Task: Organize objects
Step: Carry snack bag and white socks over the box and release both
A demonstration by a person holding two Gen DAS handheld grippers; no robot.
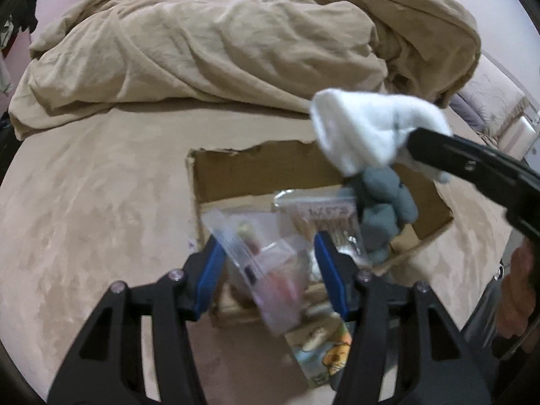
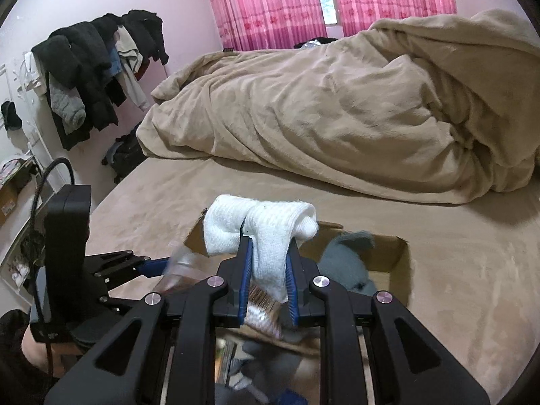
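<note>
Dark clothes (image 2: pixel 91 77) are seen hung on the pink wall at the far left, with pink curtains (image 2: pixel 270 6) at the far window. A rumpled tan duvet (image 1: pixel 209 50) is heaped across the far side of the bed (image 1: pixel 84 202).

Nearer, an open cardboard box (image 1: pixel 236 172) is set on the bed. Above its near left part the left gripper (image 1: pixel 268 276) is held with its blue-padded fingers (image 1: pixel 211 276) spread apart; a clear plastic bag (image 1: pixel 260 270) is seen blurred between them, and whether it is touched by either pad cannot be told. Inside the box a packet of thin sticks (image 1: pixel 320 216) lies, and a grey plush toy (image 1: pixel 384 209) is seen at the right wall.

Above the box's right far part a white sock (image 2: pixel 266 236) is clamped by the right gripper (image 2: pixel 268 253), its folded ends draped over both fingertips.
</note>
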